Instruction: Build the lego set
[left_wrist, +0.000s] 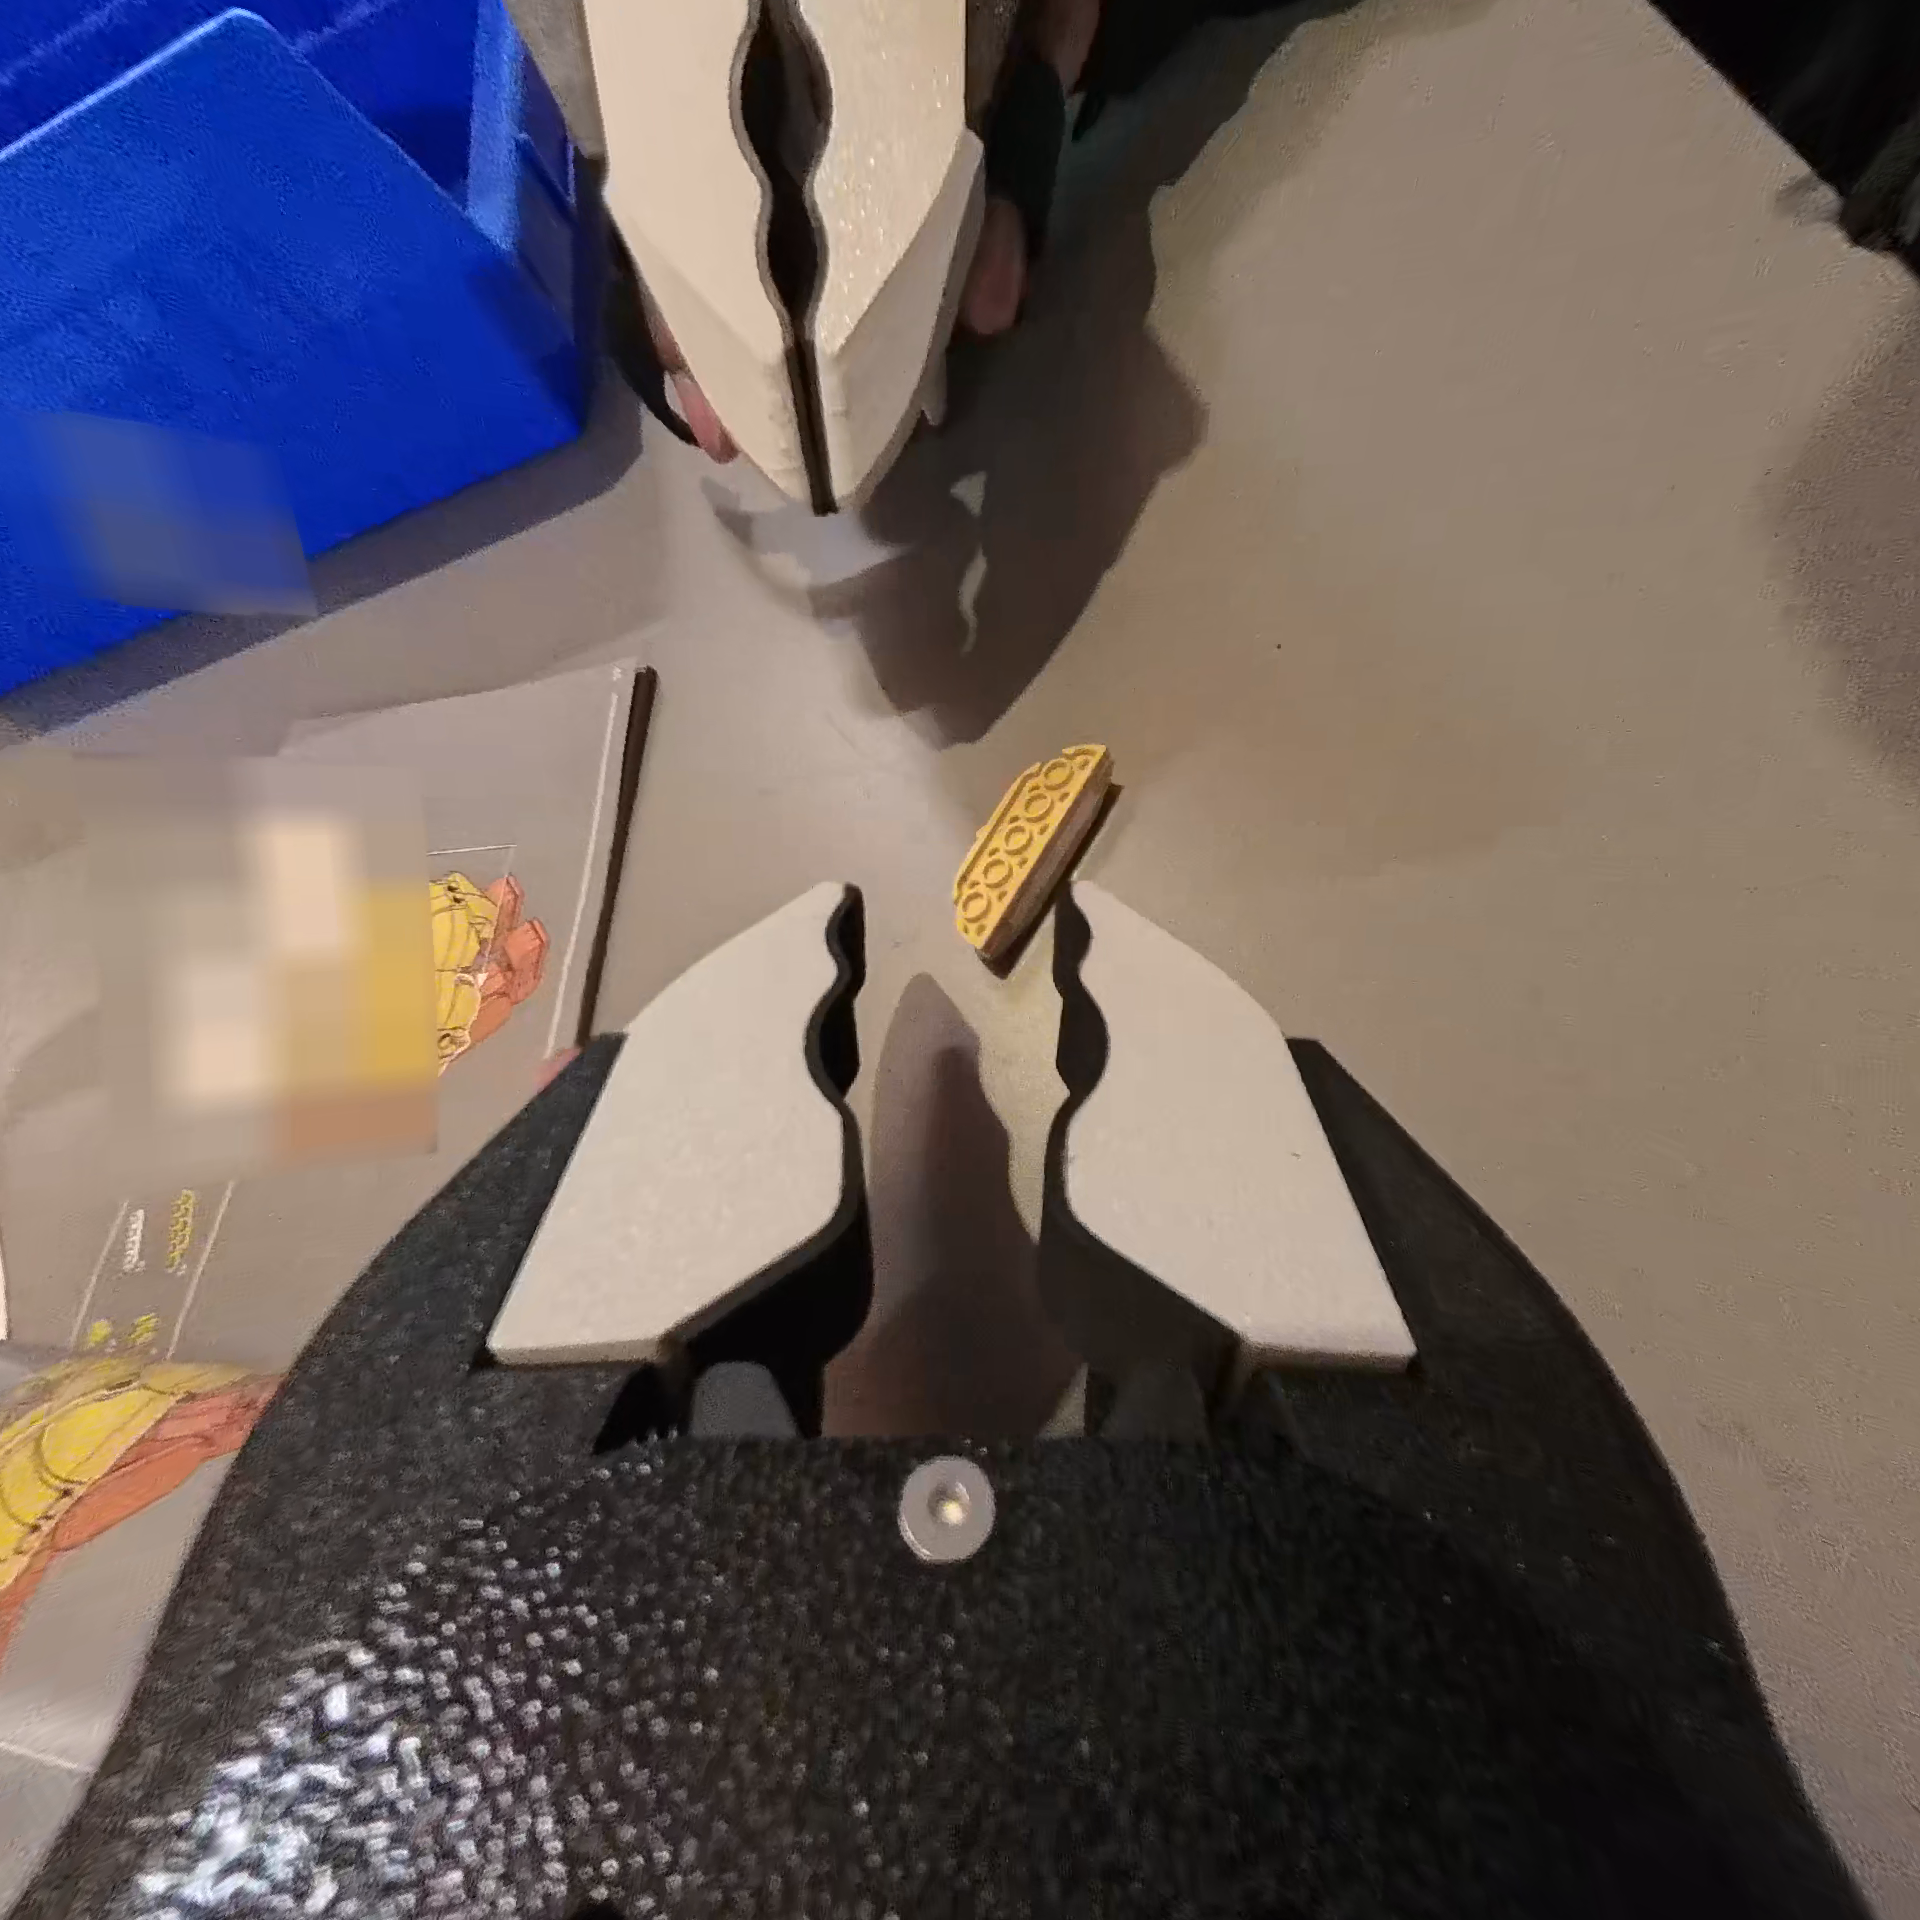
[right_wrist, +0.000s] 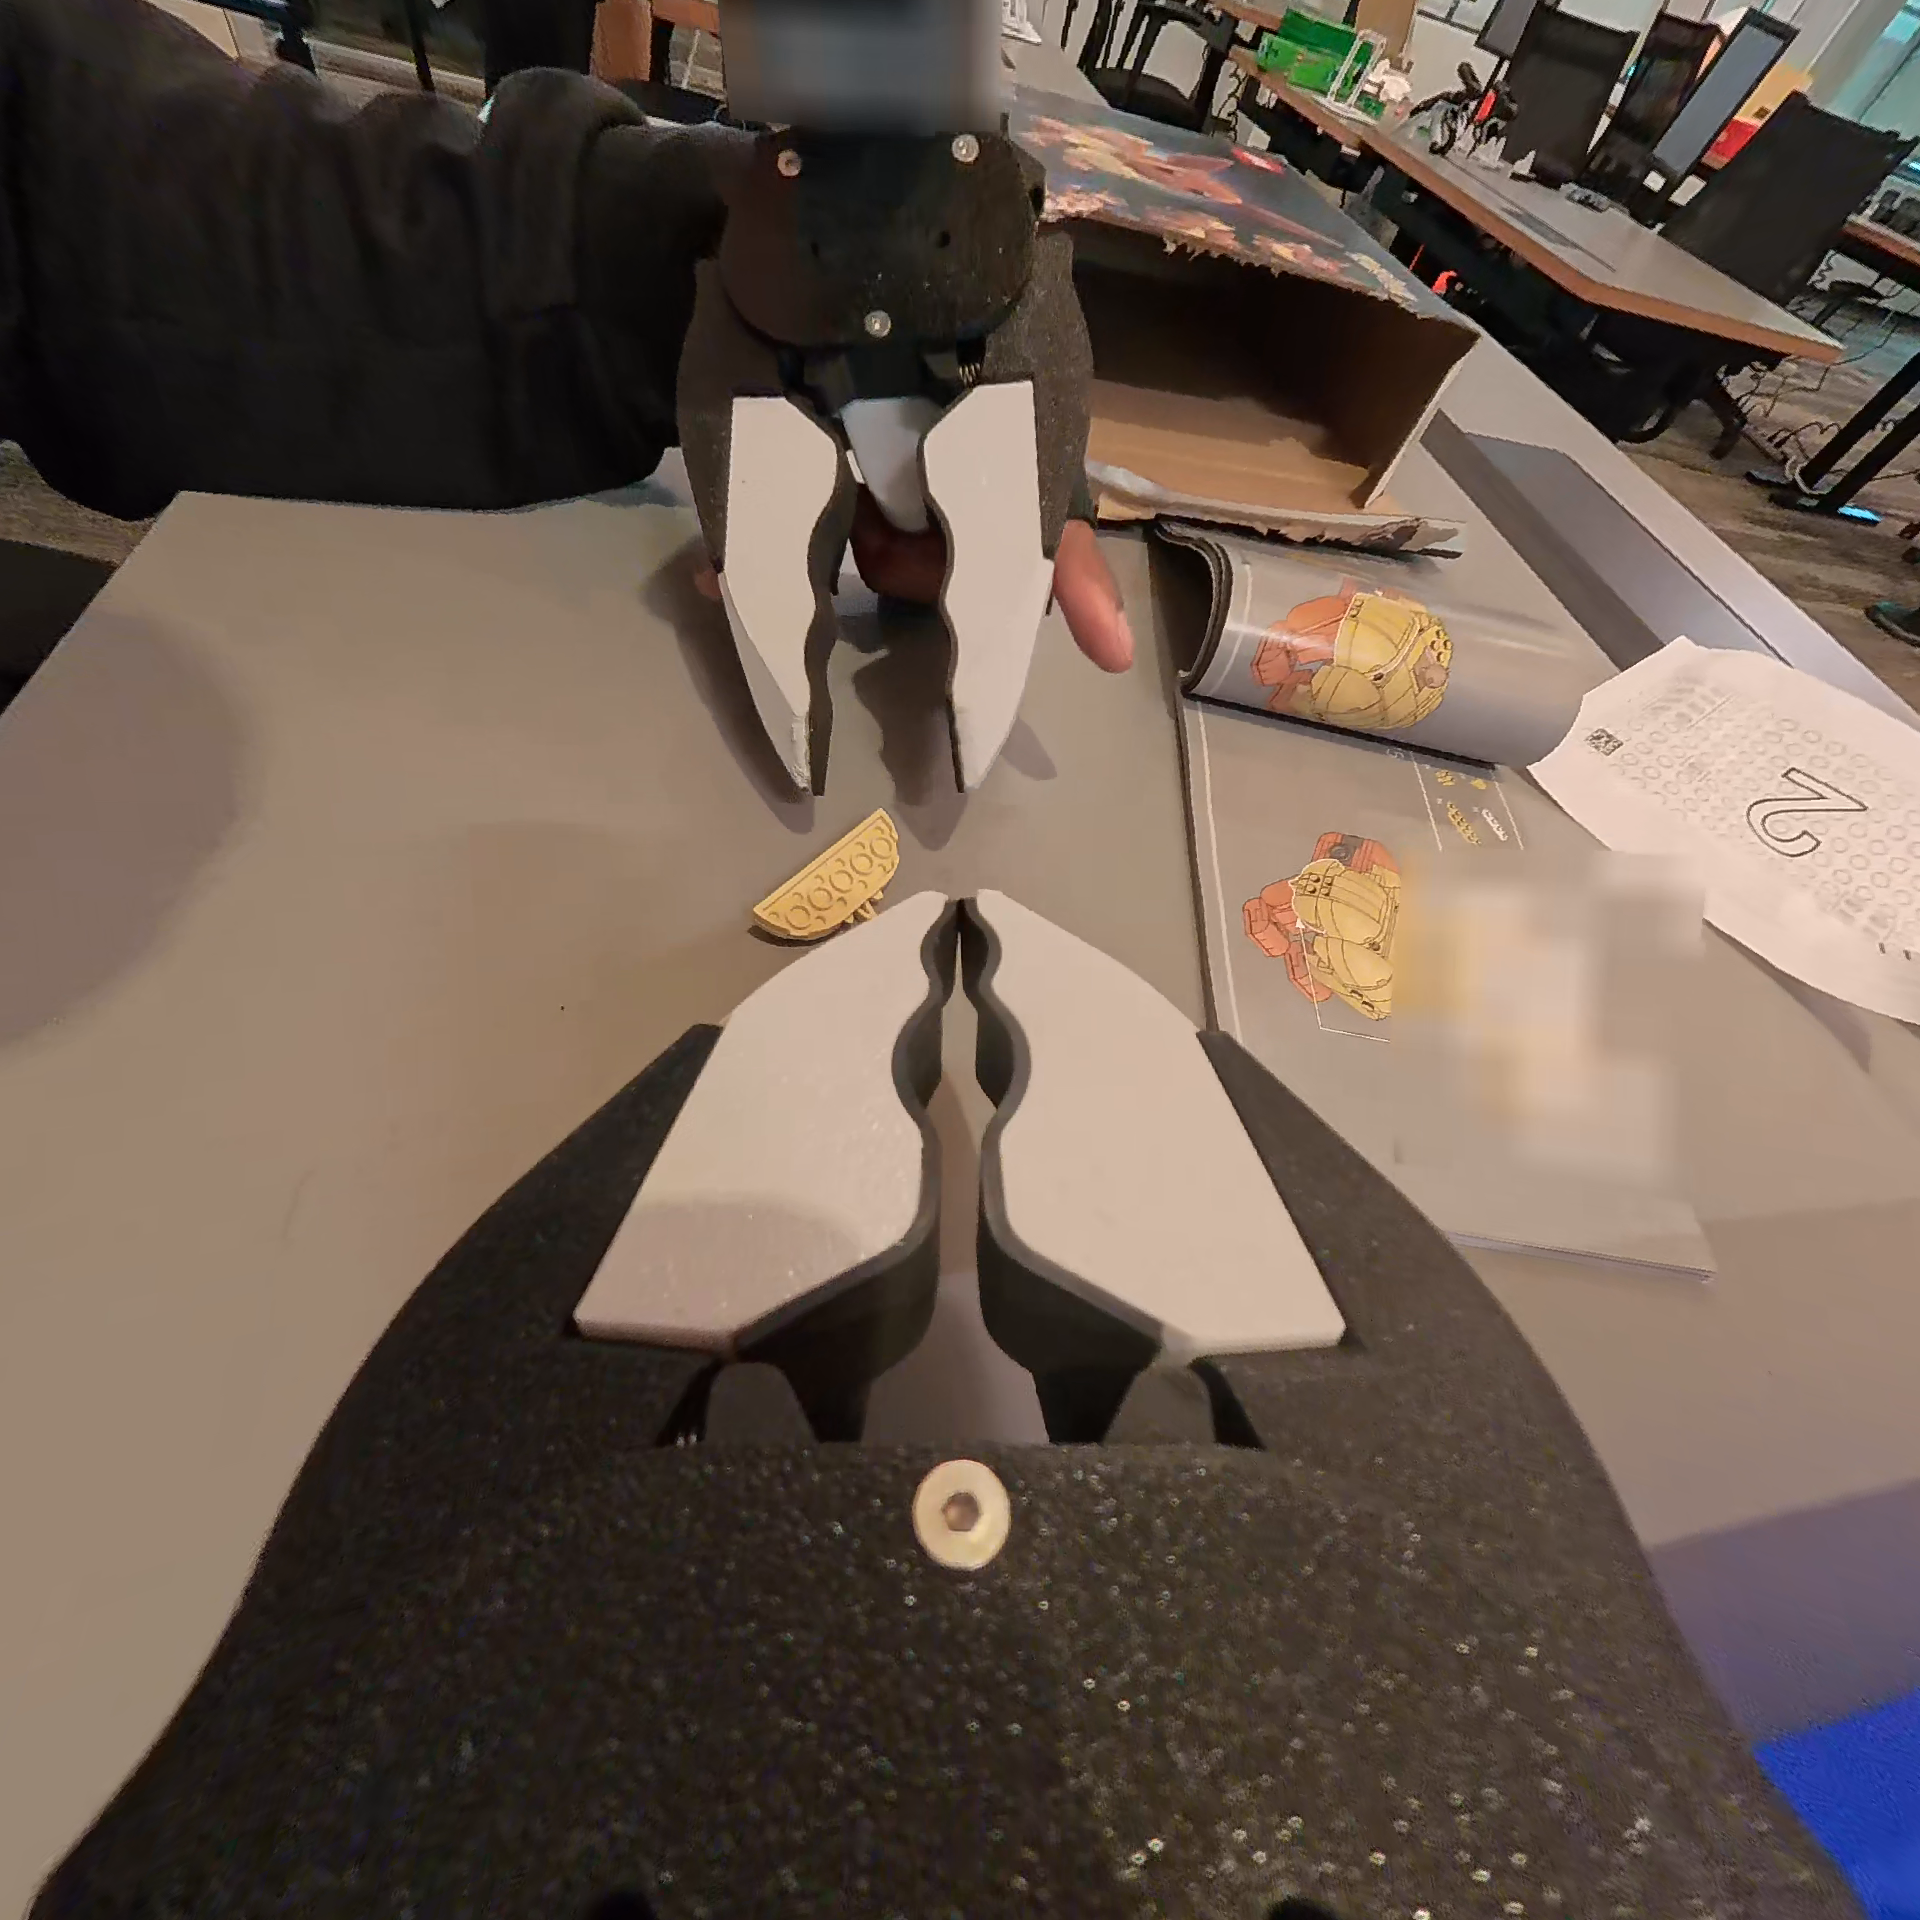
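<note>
A small yellow half-round studded plate (left_wrist: 1029, 857) lies flat on the grey table (left_wrist: 1455, 727). My left gripper (left_wrist: 961, 904) is open and hovers just over it. The plate lies just ahead of the right fingertip (left_wrist: 1081, 904), and no pad presses on it. In the right wrist view the left gripper (right_wrist: 885, 779) stands tip-down with its jaws apart, and the plate (right_wrist: 831, 894) lies on the table just in front of its tips. My right gripper (right_wrist: 958, 906) is shut with nothing between its pads, right next to the plate. It also shows in the left wrist view (left_wrist: 821, 499), shut and tip-down.
A blue bin (left_wrist: 260, 312) stands at the far left. An open instruction booklet (right_wrist: 1403, 883) and a white printed sheet (right_wrist: 1766, 810) lie at the right. A torn cardboard box (right_wrist: 1247, 395) lies behind them. A person's sleeve (right_wrist: 312, 260) reaches in behind the left gripper.
</note>
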